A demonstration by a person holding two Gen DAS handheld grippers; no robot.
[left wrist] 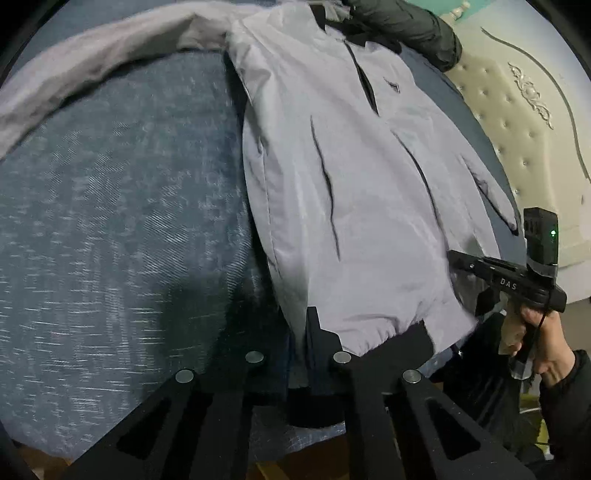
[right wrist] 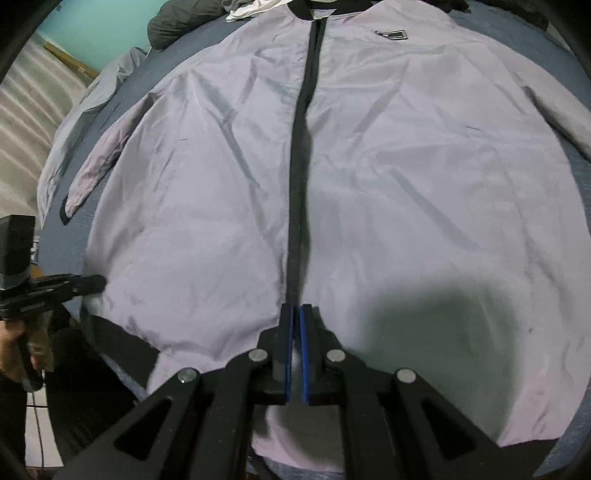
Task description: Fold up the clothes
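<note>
A pale lilac-grey zip jacket (right wrist: 369,184) with black trim lies front up on a blue bed cover. My right gripper (right wrist: 296,314) is shut just above the lower end of the black zipper (right wrist: 301,147); nothing shows between its blue pads. In the left wrist view the jacket (left wrist: 351,184) lies ahead with one sleeve (left wrist: 92,74) stretched far left. My left gripper (left wrist: 310,332) is shut on the jacket's hem at its left corner. The other gripper shows in each view, at the hem's far right (left wrist: 509,284) and at the left edge (right wrist: 55,288).
The blue bed cover (left wrist: 110,221) fills the left. A cream tufted headboard (left wrist: 517,129) stands on the right. A dark padded garment (left wrist: 406,26) lies beyond the collar, with more clothes (right wrist: 177,22) and a teal wall behind.
</note>
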